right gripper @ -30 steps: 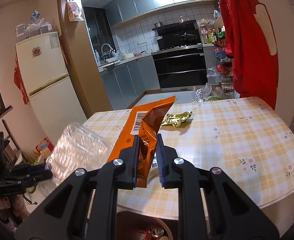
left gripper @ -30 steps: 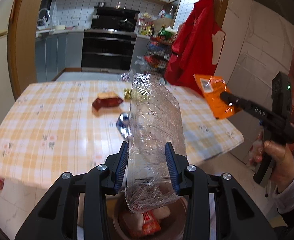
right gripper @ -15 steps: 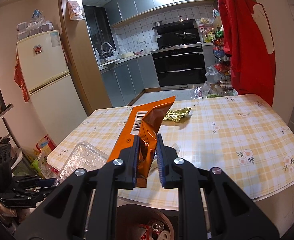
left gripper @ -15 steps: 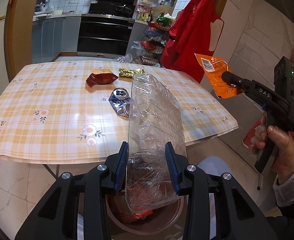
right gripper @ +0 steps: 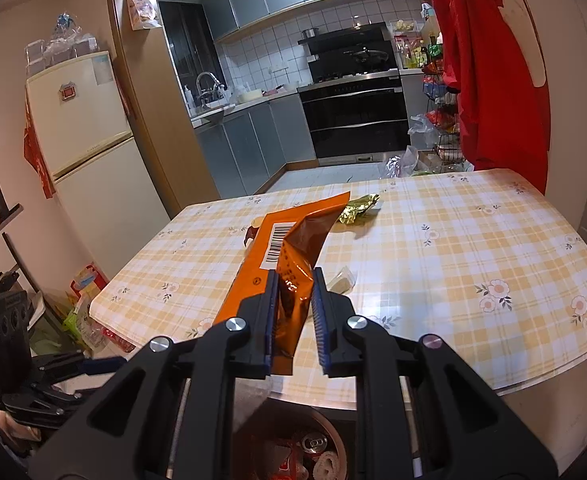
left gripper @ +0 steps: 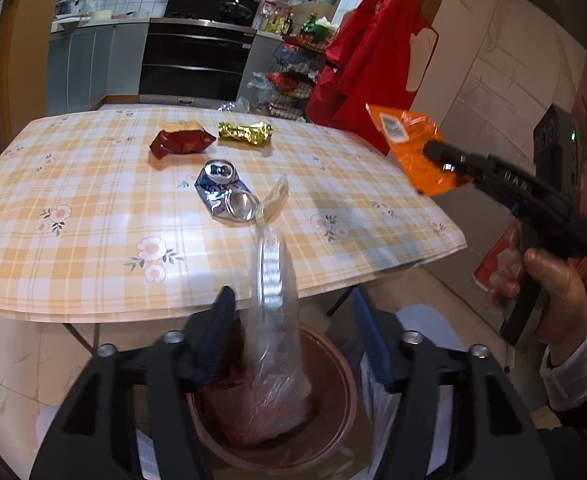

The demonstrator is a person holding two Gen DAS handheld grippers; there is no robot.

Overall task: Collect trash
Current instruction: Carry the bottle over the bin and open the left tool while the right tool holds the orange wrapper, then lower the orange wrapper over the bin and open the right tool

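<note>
In the left wrist view my left gripper (left gripper: 291, 300) hangs over a brown trash bin (left gripper: 345, 380), jaws opening. A clear plastic container (left gripper: 277, 384) stands on end between the pads, touching neither, its lower end inside the bin. My right gripper (right gripper: 293, 280) is shut on an orange snack wrapper (right gripper: 293, 236) with a barcode, held above the table's near edge; in the left wrist view that gripper (left gripper: 433, 148) and wrapper (left gripper: 409, 148) are at the right. On the checked table (left gripper: 73, 200) lie a crushed can (left gripper: 223, 188), a red wrapper (left gripper: 181, 142), a gold wrapper (left gripper: 245, 132) and a small clear packet (left gripper: 275, 200).
The bin (right gripper: 345, 424) sits on the floor under the table's near edge and holds a can and other trash. A red apron (left gripper: 373, 60) hangs at the table's far right corner. A fridge (right gripper: 85, 132) stands left, kitchen counters and oven behind the table.
My left gripper's jaws have spread and let go of the clear container, which has turned edge-on and dropped into the bin. The left gripper has sunk. The right still grips the orange wrapper.
</note>
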